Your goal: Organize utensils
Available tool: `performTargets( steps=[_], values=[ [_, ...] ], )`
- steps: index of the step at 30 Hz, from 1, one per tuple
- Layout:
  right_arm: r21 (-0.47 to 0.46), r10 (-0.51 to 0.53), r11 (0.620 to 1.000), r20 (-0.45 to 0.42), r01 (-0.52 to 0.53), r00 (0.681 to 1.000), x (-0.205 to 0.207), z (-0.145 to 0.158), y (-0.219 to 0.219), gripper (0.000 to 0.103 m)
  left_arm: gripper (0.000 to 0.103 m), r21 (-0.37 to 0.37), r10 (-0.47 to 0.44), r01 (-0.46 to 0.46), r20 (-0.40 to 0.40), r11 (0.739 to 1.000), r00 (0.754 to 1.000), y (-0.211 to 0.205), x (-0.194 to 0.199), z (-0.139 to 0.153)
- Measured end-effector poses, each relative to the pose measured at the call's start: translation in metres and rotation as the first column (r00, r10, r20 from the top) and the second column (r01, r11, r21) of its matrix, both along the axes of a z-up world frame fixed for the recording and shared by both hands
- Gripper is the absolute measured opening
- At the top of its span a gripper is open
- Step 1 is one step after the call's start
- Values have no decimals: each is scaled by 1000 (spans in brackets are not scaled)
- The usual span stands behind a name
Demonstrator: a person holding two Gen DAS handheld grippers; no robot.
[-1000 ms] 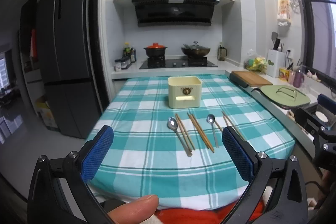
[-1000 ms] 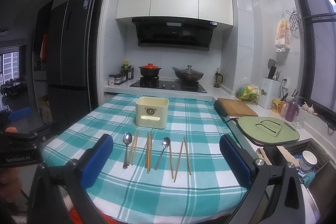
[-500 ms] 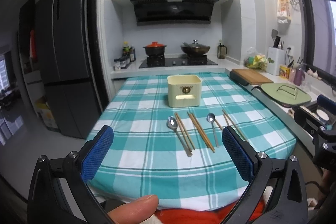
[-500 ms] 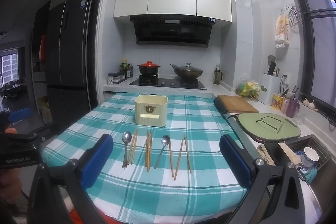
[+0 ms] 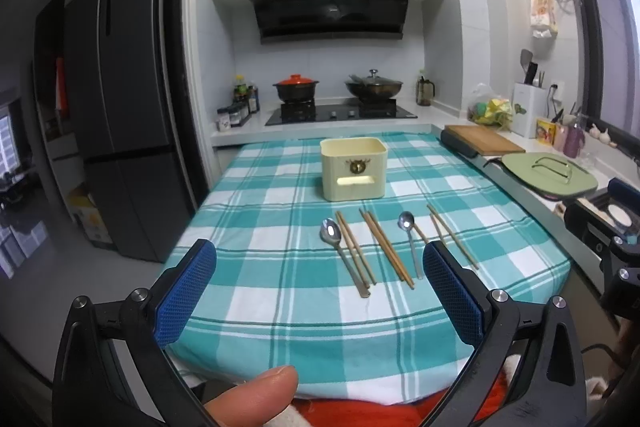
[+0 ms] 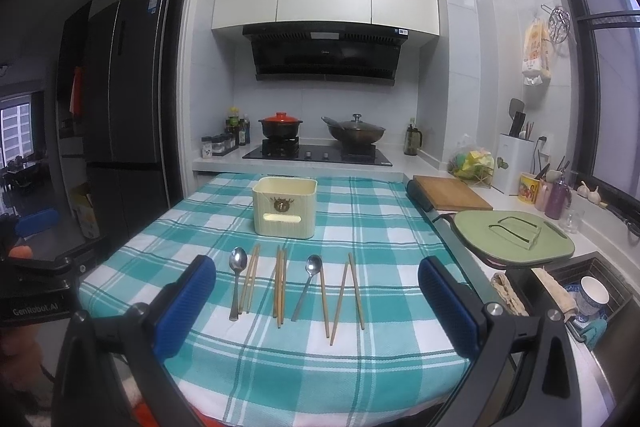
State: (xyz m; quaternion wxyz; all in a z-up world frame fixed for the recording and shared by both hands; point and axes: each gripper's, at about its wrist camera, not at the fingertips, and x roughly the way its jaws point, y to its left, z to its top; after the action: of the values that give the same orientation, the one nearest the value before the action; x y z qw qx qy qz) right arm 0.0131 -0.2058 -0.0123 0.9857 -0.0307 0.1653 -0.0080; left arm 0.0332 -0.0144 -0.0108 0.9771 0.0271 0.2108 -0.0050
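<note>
Both tongs (image 5: 319, 291) (image 6: 317, 303) wide apart, empty

Light dim, cool, from window (image 6: 612, 99) at right of my jaws. Room at left of jaws dark. Small glare on spoons (image 5: 331, 229) ahead between my jaws. Shadows weak. Strong fisheye bending at edges, black corners. Thumb (image 5: 256, 397) under my left jaws blurred.

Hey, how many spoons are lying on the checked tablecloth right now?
2. The left spoon lies at the left end of the utensil row, beside chopsticks. The right spoon lies right of the middle chopstick pair. None seems hidden.
</note>
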Motion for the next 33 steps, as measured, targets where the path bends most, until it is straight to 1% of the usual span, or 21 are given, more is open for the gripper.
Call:
performTargets(
  steps=[11, 14, 18, 22, 24, 28, 30, 32, 33],
  values=[
    [3, -10, 1000, -28, 10, 1000, 12, -2, -6, 103, 103, -6, 30, -30, -8, 1000, 1000, 6, 15, -3],
    [10, -18, 1000, -31, 19, 999, 17, -3, -9, 103, 103, 4, 47, -47, -5, 999, 999, 6, 19, -5],
    [13, -26, 1000, -43, 26, 999, 25, -5, -11, 103, 103, -20, 46, -46, -12, 999, 999, 9, 26, -7],
    [17, -39, 999, -58, 40, 998, 34, -9, -16, 103, 103, 17, 72, -72, -14, 997, 997, 7, 35, -11],
    [20, -46, 999, -67, 47, 997, 39, -11, -19, 103, 103, 31, 75, -74, -31, 997, 997, 7, 41, -15],
    [31, -64, 997, -79, 67, 995, 47, -14, -28, 103, 103, 43, 73, -70, -88, 997, 993, 6, 57, -28],
    [37, -75, 996, -85, 78, 994, 52, -16, -33, 103, 103, 36, 61, -57, -131, 998, 990, 6, 67, -34],
    [40, -89, 995, -90, 93, 992, 56, -18, -38, 103, 103, 14, 40, -38, -179, 999, 983, 6, 76, -41],
    [39, -95, 994, -92, 99, 991, 60, -20, -41, 103, 103, 11, 42, -40, -190, 999, 981, 6, 80, -44]
  ],
)
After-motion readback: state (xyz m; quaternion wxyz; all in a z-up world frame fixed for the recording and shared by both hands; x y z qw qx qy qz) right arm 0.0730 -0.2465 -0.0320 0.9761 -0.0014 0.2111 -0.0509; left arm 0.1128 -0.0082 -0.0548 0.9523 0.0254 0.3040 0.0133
